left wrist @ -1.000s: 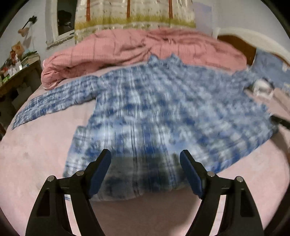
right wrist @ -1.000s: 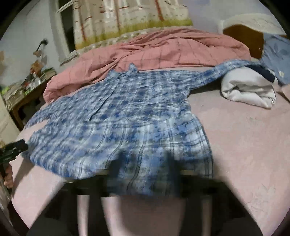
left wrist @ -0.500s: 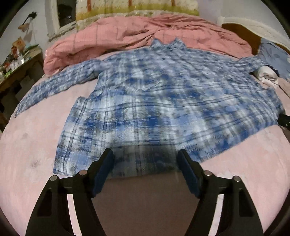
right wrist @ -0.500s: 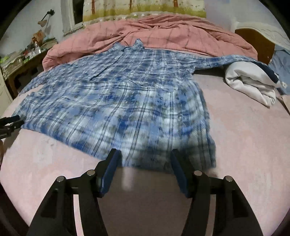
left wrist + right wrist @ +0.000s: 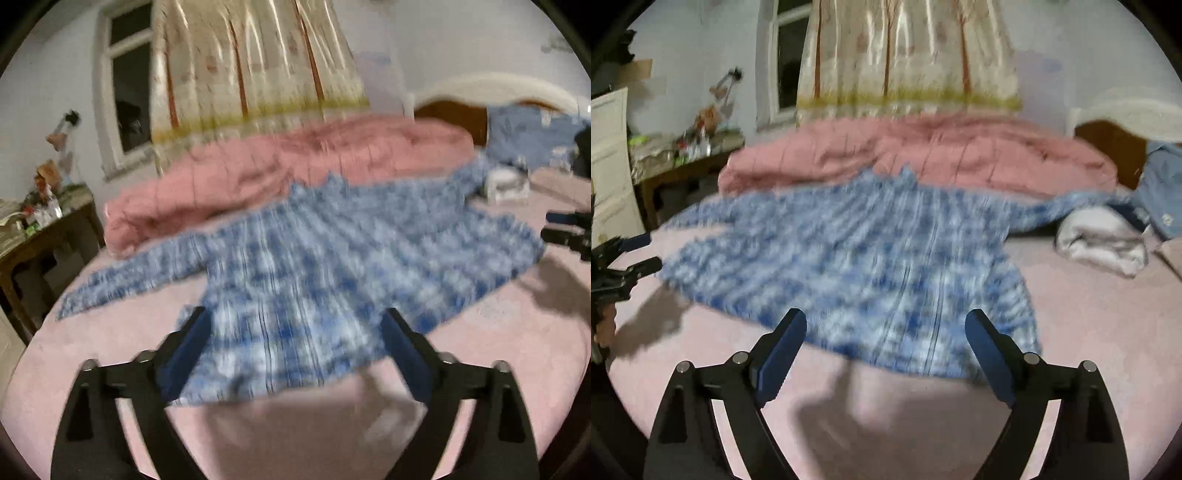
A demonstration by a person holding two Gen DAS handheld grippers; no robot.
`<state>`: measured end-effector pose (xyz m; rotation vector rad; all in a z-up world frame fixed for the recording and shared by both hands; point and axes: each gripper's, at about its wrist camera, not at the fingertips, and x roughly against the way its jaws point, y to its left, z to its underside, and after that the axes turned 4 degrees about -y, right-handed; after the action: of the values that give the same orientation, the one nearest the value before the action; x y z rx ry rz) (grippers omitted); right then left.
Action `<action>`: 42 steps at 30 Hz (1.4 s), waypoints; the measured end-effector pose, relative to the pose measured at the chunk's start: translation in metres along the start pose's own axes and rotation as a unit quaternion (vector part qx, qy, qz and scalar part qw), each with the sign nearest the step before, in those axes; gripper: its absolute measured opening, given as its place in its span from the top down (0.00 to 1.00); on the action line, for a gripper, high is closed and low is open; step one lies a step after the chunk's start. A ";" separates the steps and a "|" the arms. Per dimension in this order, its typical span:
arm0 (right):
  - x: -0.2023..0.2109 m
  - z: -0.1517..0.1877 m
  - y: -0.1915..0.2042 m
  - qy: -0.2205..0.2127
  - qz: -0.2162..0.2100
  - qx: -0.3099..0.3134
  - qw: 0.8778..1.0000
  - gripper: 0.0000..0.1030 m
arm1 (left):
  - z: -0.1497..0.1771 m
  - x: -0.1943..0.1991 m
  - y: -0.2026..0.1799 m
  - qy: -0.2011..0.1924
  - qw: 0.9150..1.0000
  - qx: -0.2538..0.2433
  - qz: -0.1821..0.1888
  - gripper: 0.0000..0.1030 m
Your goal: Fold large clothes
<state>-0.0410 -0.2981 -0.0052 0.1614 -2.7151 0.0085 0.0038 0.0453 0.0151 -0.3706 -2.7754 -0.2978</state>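
A blue and white plaid shirt (image 5: 317, 266) lies spread flat on the pink bed (image 5: 110, 350), sleeves out to both sides; it also shows in the right wrist view (image 5: 871, 258). Both views are motion-blurred. My left gripper (image 5: 295, 332) is open and empty, raised above the shirt's hem. My right gripper (image 5: 886, 332) is open and empty above the hem too. The right gripper shows at the left wrist view's right edge (image 5: 565, 232), and the left gripper at the right wrist view's left edge (image 5: 624, 266).
A pink quilt (image 5: 280, 166) is bunched behind the shirt. A folded white garment (image 5: 1100, 240) and blue clothes (image 5: 1163, 192) lie at the right by the headboard. A cluttered wooden table (image 5: 40, 236) stands left of the bed. Curtain and window are behind.
Both grippers have lifted and tilted up from the shirt's hem, so more of the room shows. The shirt lies where it was. Both stay open.
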 end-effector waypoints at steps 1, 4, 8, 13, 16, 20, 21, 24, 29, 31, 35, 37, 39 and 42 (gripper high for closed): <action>0.004 -0.003 0.002 -0.008 0.006 0.003 1.000 0.10 | -0.001 0.007 0.002 -0.020 1.000 0.005 0.000 0.00; 0.013 -0.011 0.005 -0.030 0.034 -0.001 0.999 0.00 | -0.006 0.021 0.003 -0.062 0.998 0.011 -0.014 0.00; 0.027 -0.015 0.006 -0.067 0.027 -0.014 0.997 0.00 | -0.006 0.028 0.002 -0.077 0.996 0.021 -0.036 0.00; 0.032 -0.014 0.004 -0.079 0.081 -0.050 0.992 0.00 | 0.003 0.040 -0.001 -0.087 0.994 0.049 -0.041 0.00; 0.028 -0.016 0.001 -0.072 0.093 -0.037 0.992 0.00 | 0.004 0.034 -0.005 -0.072 0.996 0.039 -0.041 0.00; 0.016 -0.020 0.005 -0.033 0.072 0.009 0.997 0.00 | 0.007 0.012 -0.010 -0.027 0.999 0.003 -0.047 0.00; 0.011 -0.021 0.010 -0.014 0.052 0.029 0.998 0.00 | 0.009 0.000 -0.013 0.015 0.999 -0.016 -0.033 0.00; -0.004 -0.015 0.031 0.036 0.018 0.093 0.995 0.00 | 0.017 -0.026 -0.017 0.084 0.996 -0.040 0.002 0.02; -0.032 0.001 0.060 0.095 0.003 0.184 0.978 0.00 | 0.031 -0.059 -0.028 0.157 0.983 -0.099 0.009 0.14; -0.046 0.007 0.065 0.122 -0.006 0.197 0.973 0.07 | 0.035 -0.072 -0.030 0.182 0.977 -0.113 0.011 0.14; -0.072 0.018 0.067 0.139 0.034 0.213 0.967 0.16 | 0.036 -0.084 -0.023 0.196 0.975 -0.107 0.003 0.14; -0.079 0.020 0.062 0.147 0.032 0.197 0.969 0.19 | 0.035 -0.087 -0.014 0.193 0.976 -0.101 -0.015 0.14; -0.081 0.020 0.059 0.151 0.027 0.184 0.971 0.19 | 0.036 -0.090 -0.005 0.196 0.977 -0.087 -0.019 0.14; -0.082 0.020 0.058 0.151 0.037 0.190 0.969 0.19 | 0.036 -0.095 0.005 0.199 0.978 -0.064 -0.021 0.25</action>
<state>0.0188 -0.2314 -0.0555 0.1549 -2.3857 0.5334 0.0817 0.0386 -0.0503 -0.2498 -2.3780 -0.5034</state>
